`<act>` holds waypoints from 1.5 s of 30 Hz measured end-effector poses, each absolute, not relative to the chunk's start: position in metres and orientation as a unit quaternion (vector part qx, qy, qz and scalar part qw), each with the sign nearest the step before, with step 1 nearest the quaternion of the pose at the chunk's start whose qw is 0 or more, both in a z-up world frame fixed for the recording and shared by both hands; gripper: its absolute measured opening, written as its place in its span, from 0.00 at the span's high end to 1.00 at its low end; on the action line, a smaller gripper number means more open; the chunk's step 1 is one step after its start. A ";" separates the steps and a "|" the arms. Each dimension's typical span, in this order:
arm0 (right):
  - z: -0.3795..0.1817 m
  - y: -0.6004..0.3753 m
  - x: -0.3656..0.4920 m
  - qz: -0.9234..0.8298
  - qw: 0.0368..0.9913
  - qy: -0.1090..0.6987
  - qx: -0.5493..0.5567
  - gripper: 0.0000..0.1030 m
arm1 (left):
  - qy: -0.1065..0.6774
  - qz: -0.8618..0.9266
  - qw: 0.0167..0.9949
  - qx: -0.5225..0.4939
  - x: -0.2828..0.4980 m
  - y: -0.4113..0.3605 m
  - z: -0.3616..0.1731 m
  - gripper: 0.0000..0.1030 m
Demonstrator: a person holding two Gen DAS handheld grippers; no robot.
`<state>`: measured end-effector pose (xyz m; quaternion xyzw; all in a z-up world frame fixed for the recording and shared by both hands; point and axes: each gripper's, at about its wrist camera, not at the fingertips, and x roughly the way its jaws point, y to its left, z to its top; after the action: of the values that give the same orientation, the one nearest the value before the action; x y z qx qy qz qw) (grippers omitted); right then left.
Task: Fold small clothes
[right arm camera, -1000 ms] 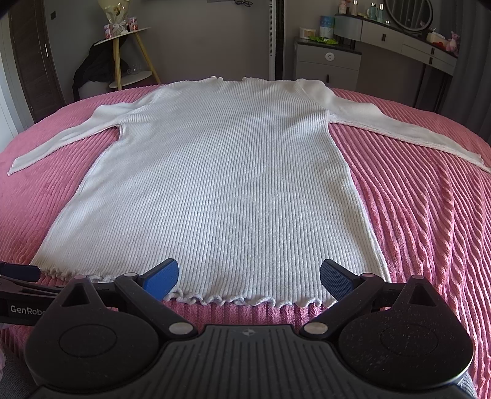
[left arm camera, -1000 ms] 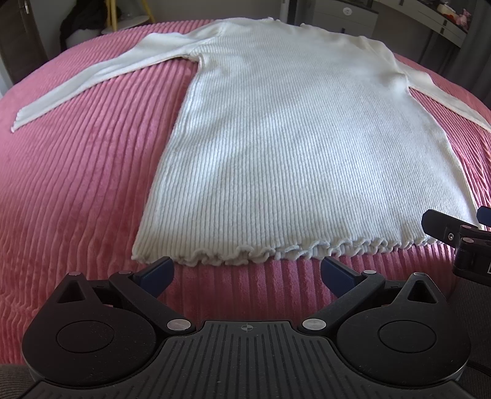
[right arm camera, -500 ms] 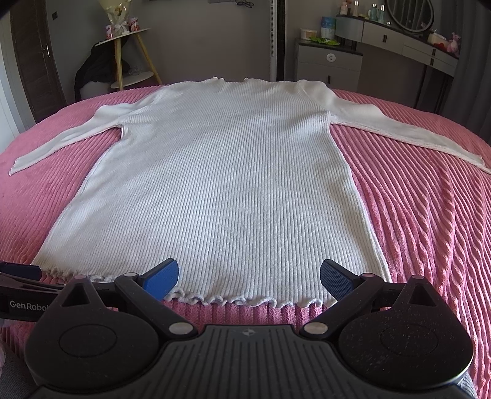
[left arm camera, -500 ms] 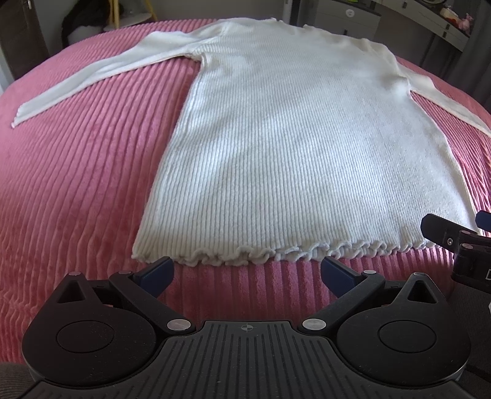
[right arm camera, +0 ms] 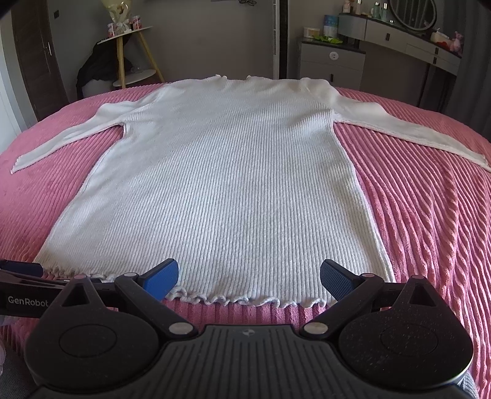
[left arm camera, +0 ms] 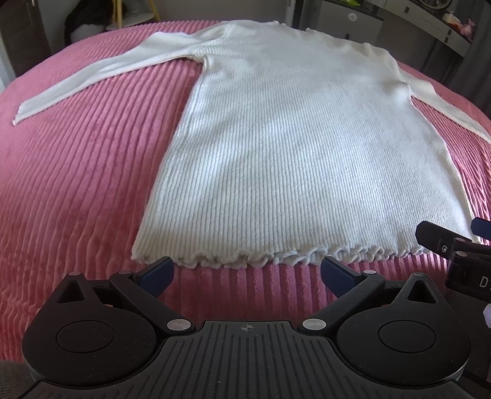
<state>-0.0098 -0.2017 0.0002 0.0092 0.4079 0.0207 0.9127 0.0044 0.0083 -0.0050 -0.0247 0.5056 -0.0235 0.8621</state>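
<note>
A white ribbed long-sleeved sweater (left arm camera: 294, 147) lies flat on a pink ribbed bedspread (left arm camera: 76, 184), both sleeves spread out, ruffled hem nearest me. It also shows in the right wrist view (right arm camera: 233, 190). My left gripper (left arm camera: 245, 273) is open and empty, just short of the hem near its left corner. My right gripper (right arm camera: 248, 276) is open and empty, its fingertips over the hem's right half. The right gripper's fingers (left arm camera: 442, 239) show at the right edge of the left wrist view. The left gripper's fingers (right arm camera: 21, 270) show at the left edge of the right wrist view.
Beyond the bed stand a small wooden side table (right arm camera: 132, 58) with dark clothing at the left, a grey cabinet (right arm camera: 331, 61) and a grey dresser with a mirror (right arm camera: 411, 27) at the right. The pink bedspread (right arm camera: 429, 214) extends on both sides of the sweater.
The left wrist view has tilted up slightly, showing more of the room beyond the bed. Both grippers remain open by the hem. The sweater has not moved.
</note>
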 end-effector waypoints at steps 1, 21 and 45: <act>0.000 -0.202 -0.009 0.023 0.912 0.409 0.011 0.04 | 0.505 -0.026 0.863 -0.027 0.005 0.009 -0.005 0.00; -0.008 -0.226 0.010 0.052 0.889 0.445 0.093 0.04 | 0.511 -0.015 0.858 -0.043 0.019 0.011 -0.005 0.00; -0.047 -0.356 0.109 0.172 0.822 0.389 0.378 0.11 | 0.407 0.060 0.910 -0.053 0.175 -0.017 -0.028 0.00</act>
<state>0.1088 -0.3561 -0.0475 0.3782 0.3887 0.1717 0.8224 0.1752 -0.0172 -0.0283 -0.0530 0.4072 0.0599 0.9098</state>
